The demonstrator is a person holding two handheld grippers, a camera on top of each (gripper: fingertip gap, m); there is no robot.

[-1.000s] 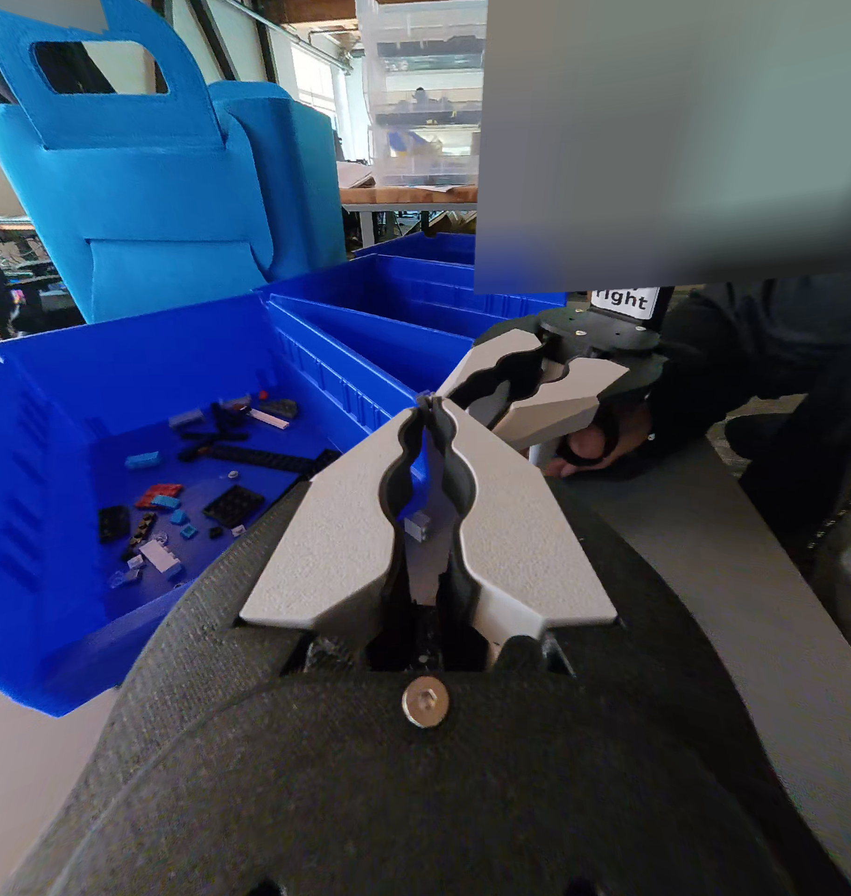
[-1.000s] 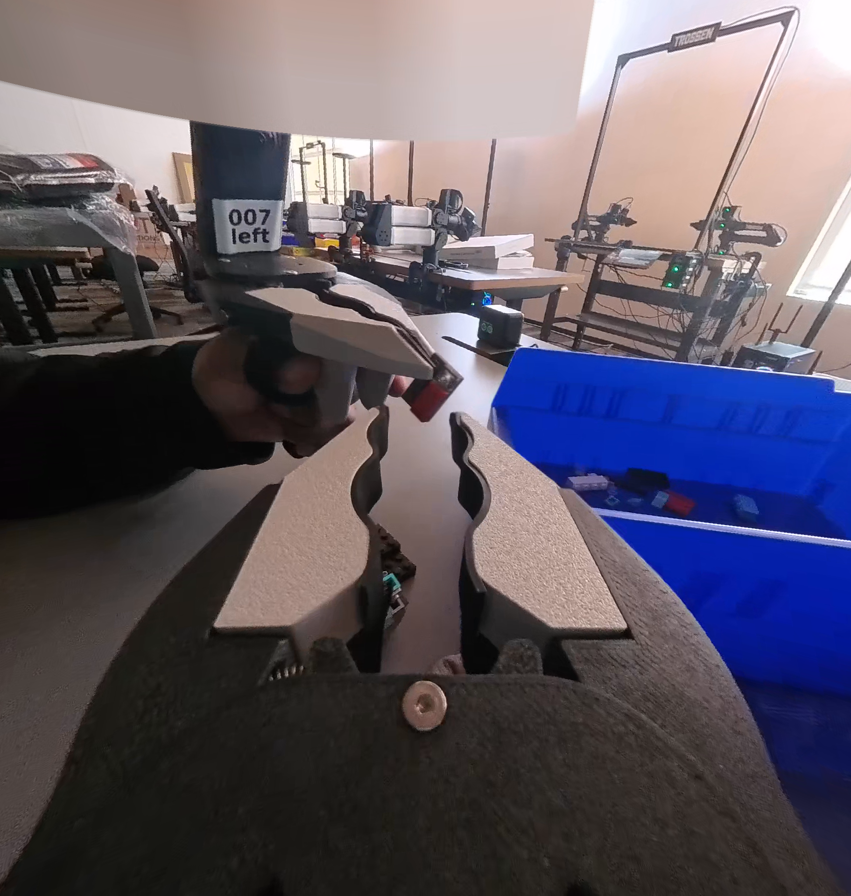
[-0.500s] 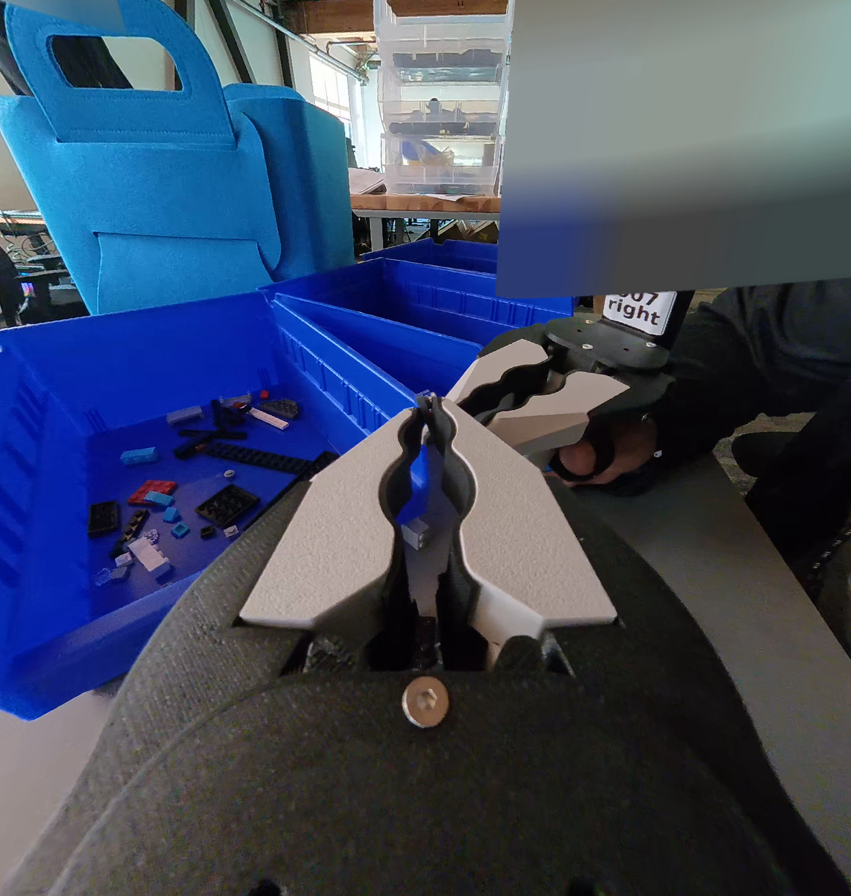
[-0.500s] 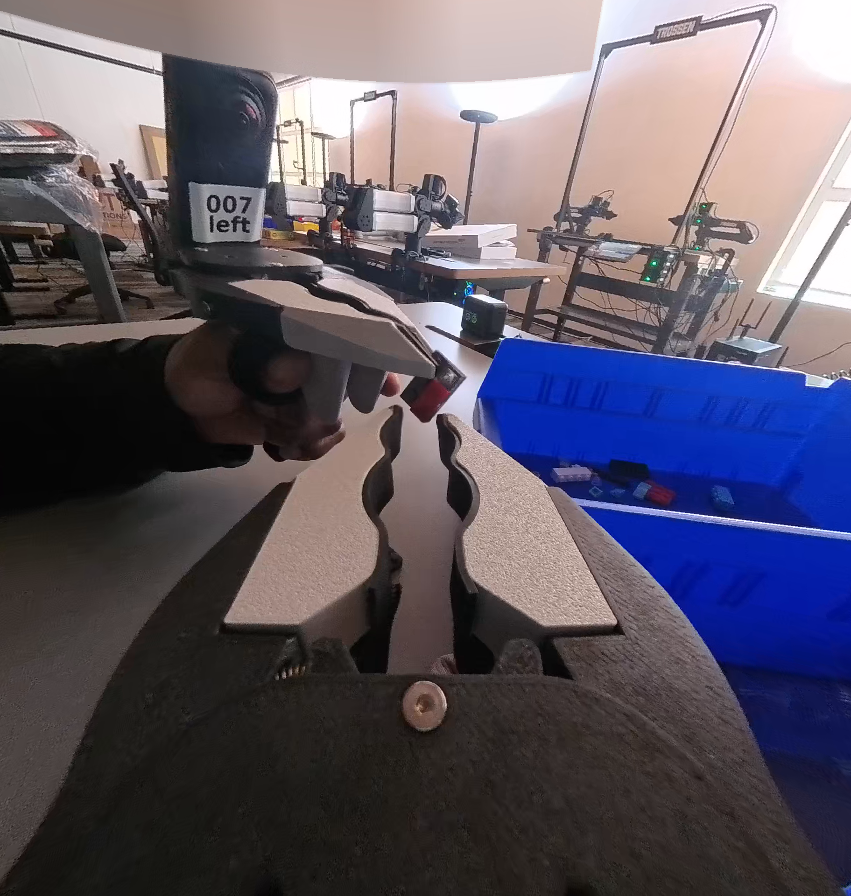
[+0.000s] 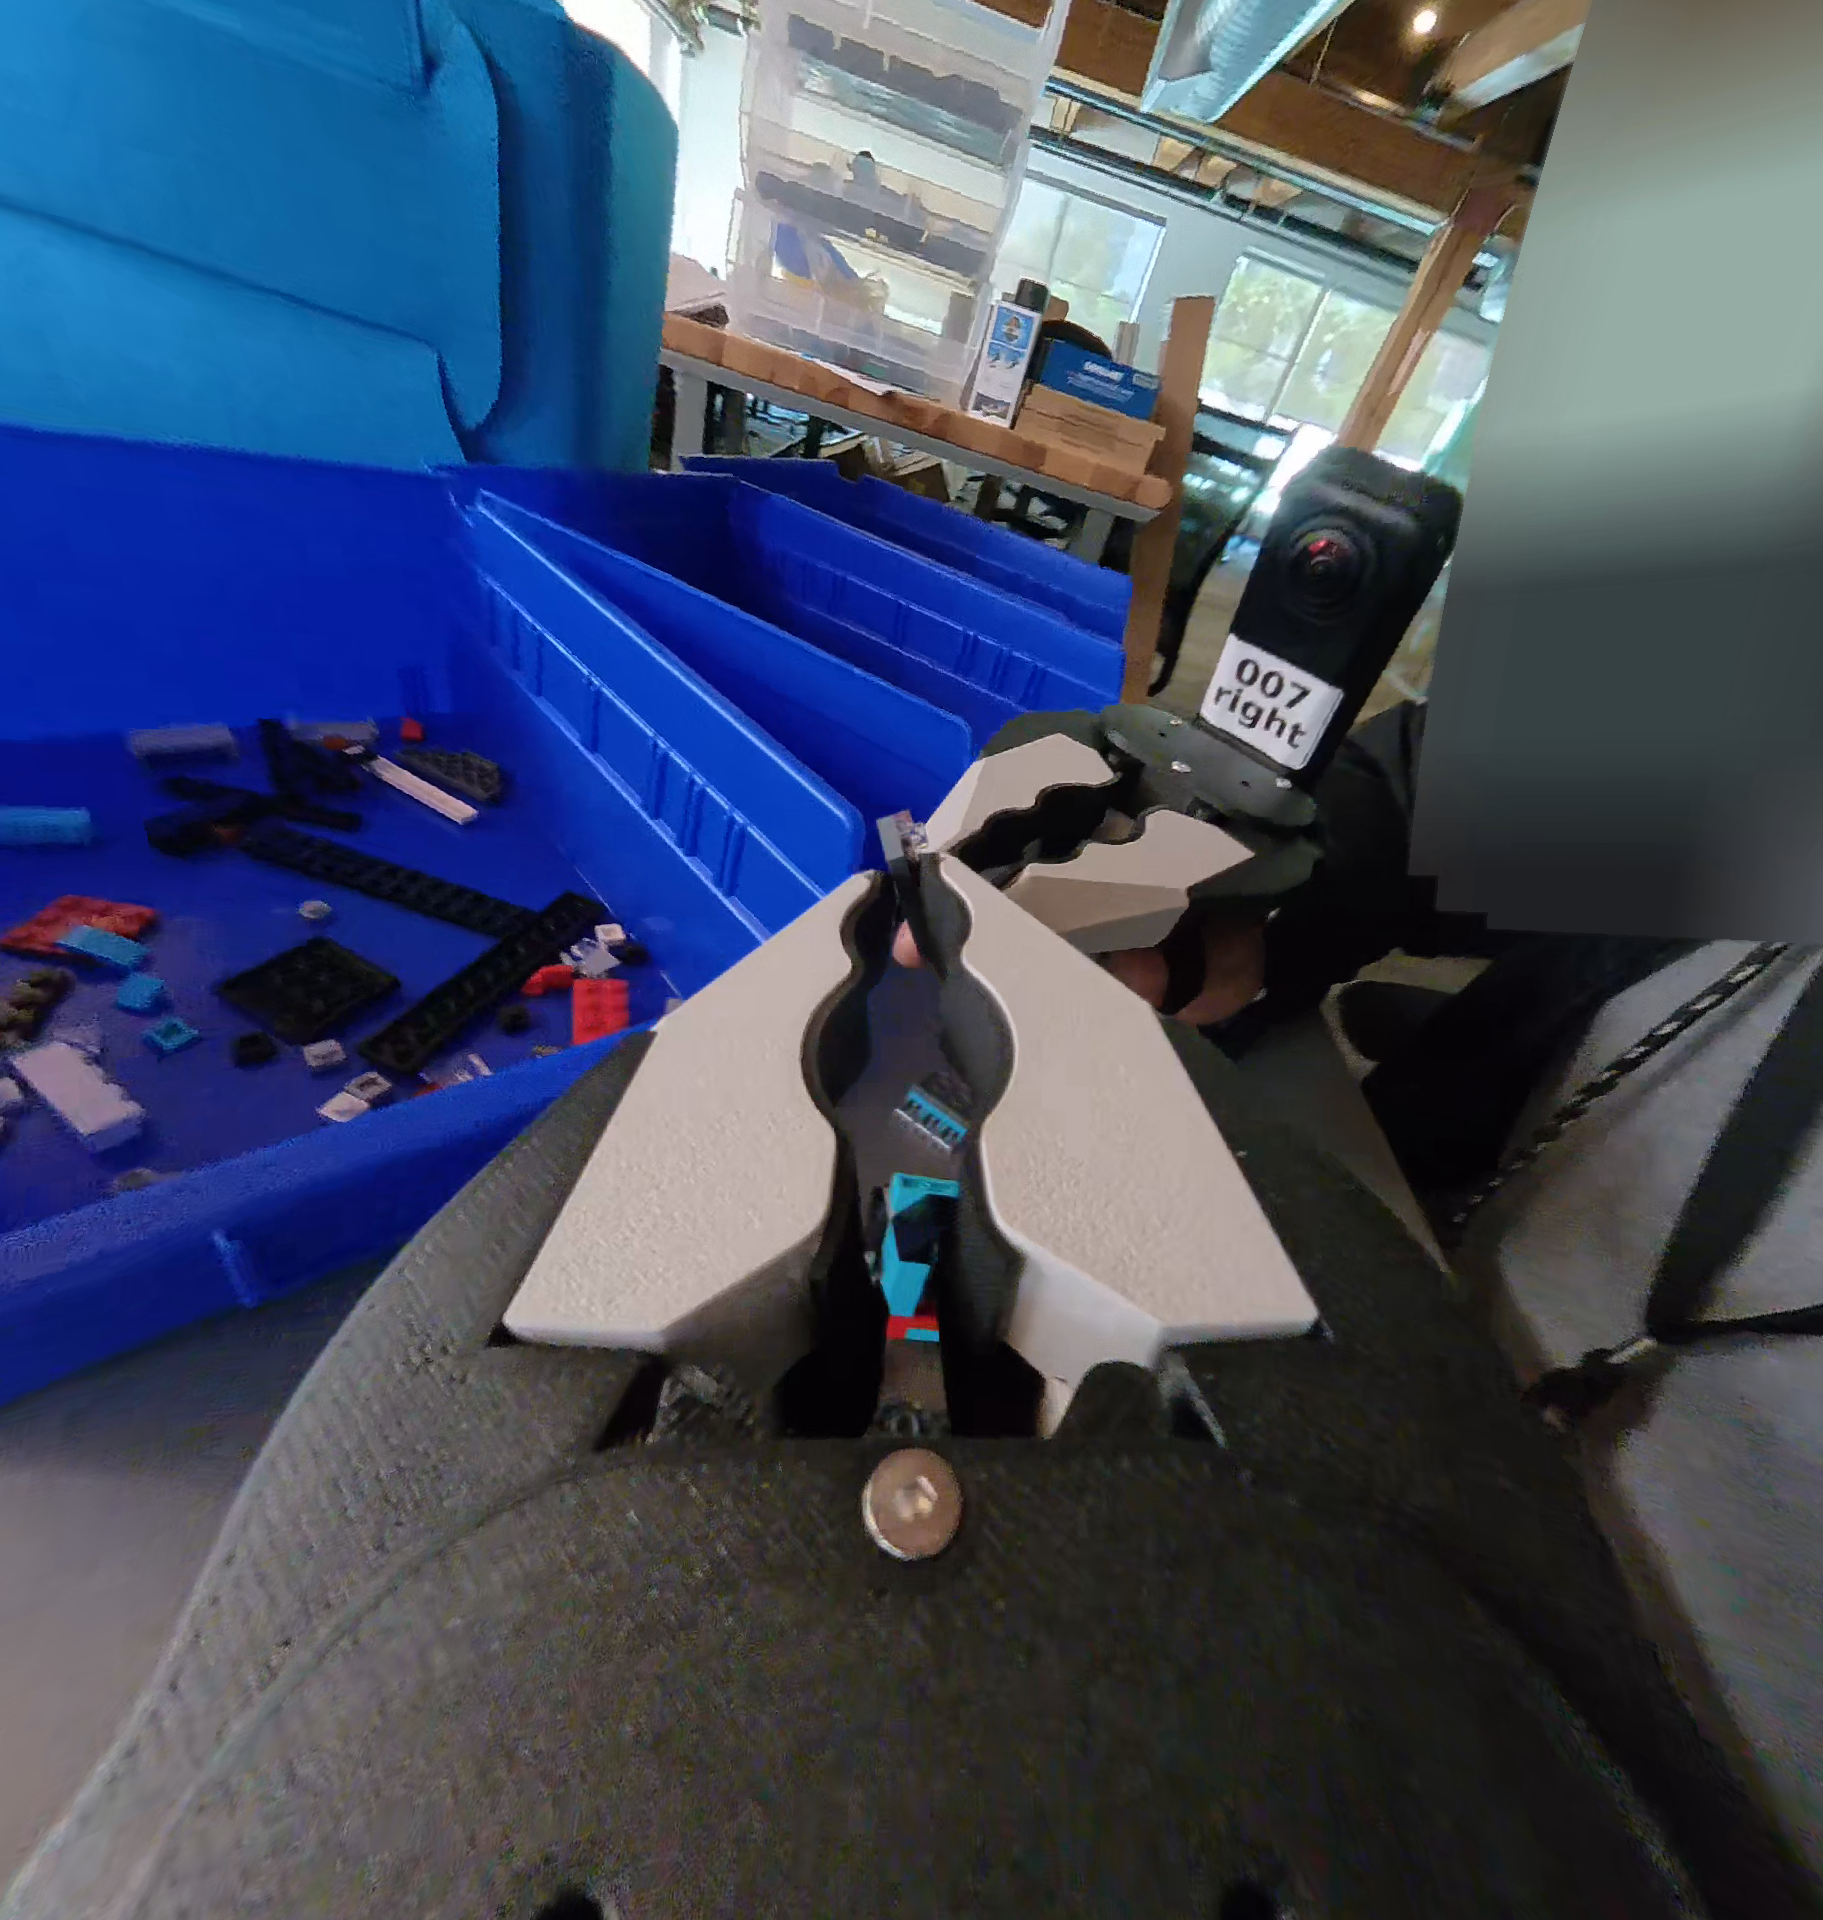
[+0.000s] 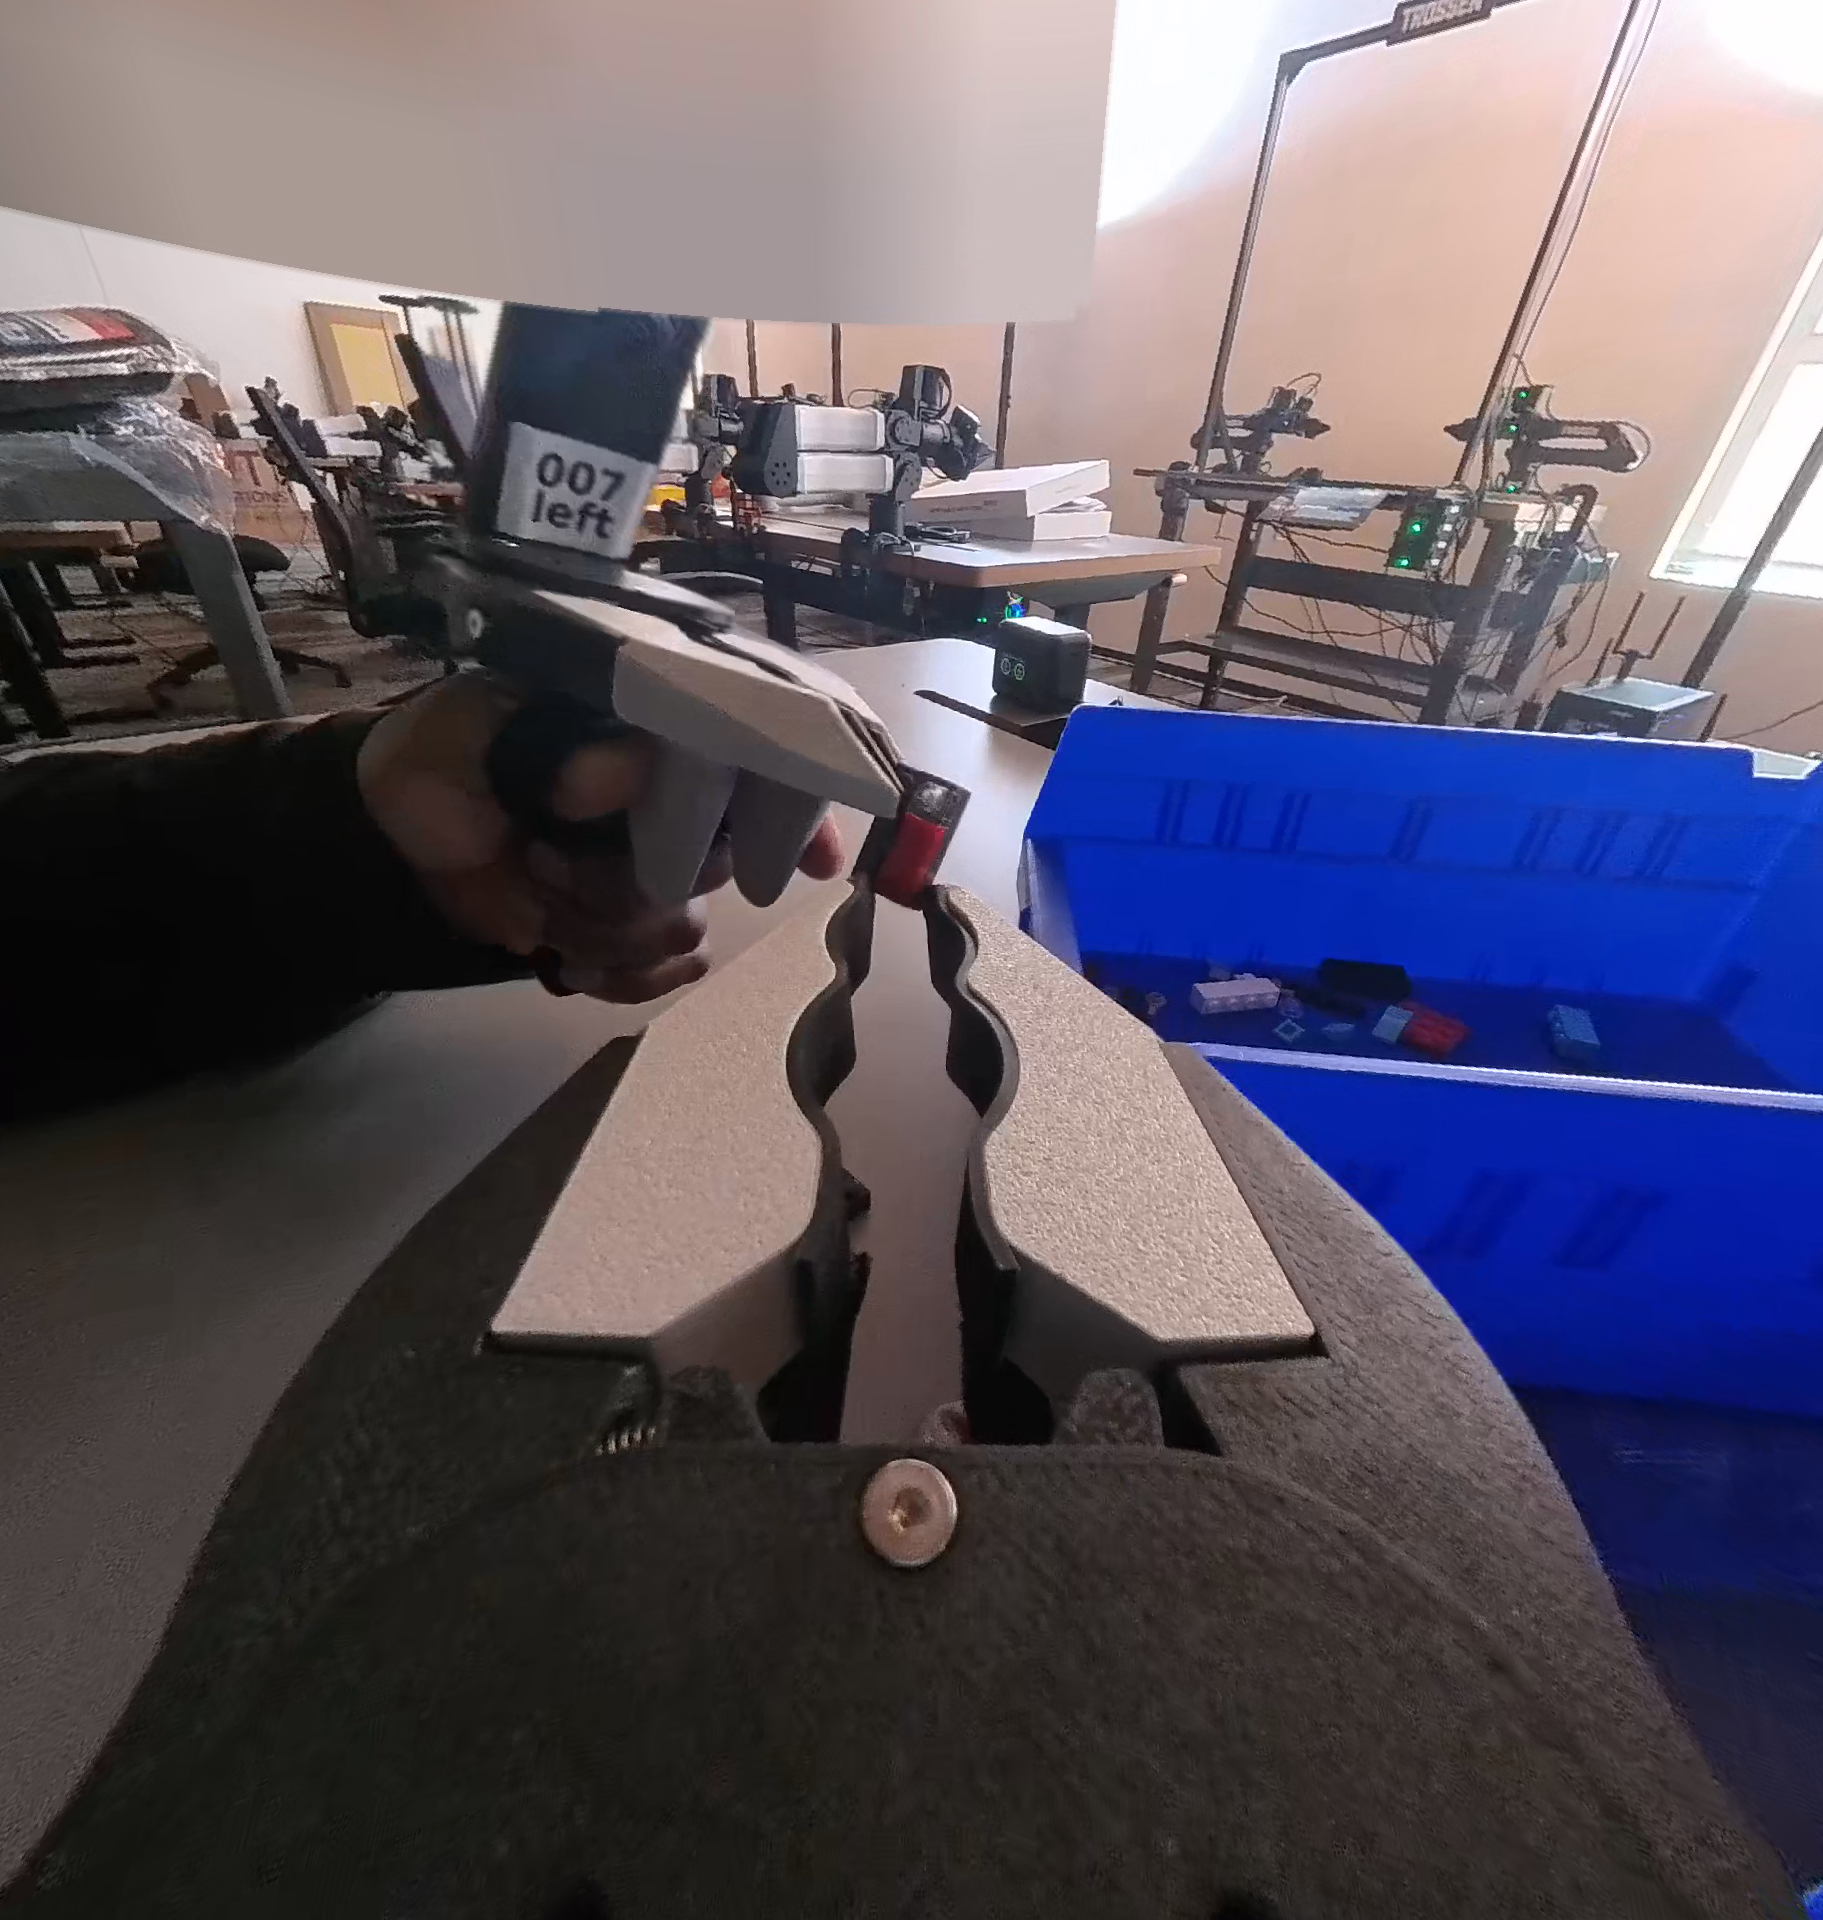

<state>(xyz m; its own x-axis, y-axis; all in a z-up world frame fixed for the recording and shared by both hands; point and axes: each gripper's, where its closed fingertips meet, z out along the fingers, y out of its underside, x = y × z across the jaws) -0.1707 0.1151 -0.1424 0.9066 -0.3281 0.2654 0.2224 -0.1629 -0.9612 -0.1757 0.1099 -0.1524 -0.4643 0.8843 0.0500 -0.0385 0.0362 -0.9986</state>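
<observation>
Gripping a small red-and-black toy brick (image 6: 917, 836) at its very tips, the left gripper (image 6: 902, 805) has its grey jaws clamped on the piece and tilts down toward the right gripper (image 6: 899, 902). The right gripper's jaws stand slightly apart, a narrow gap between them, and their tips sit just under the brick, right at it; whether they touch it I cannot tell. In the left wrist view the same brick shows only as a dark sliver (image 5: 902, 836) poking up from the left gripper (image 5: 912, 883), with the right gripper (image 5: 943, 831) meeting it tip to tip.

A hand (image 6: 533, 842) in a dark sleeve wraps the left gripper's handle; another hand (image 5: 1187, 971) holds the right one. Both tools hang over a grey desk (image 6: 159, 1299). Below the left gripper's jaws a small cluster of light-blue, red and black bricks (image 5: 917, 1236) lies on the desk.

Just beside the grippers stands a large blue plastic bin (image 5: 678, 790), its floor scattered with loose black, red, light-blue and white bricks (image 5: 304, 987). More blue bins (image 5: 886, 623) line up behind it, and a blue felt bag (image 5: 263, 208) rises beyond. Far off, a wooden bench (image 5: 938, 416) carries clear drawer boxes.
</observation>
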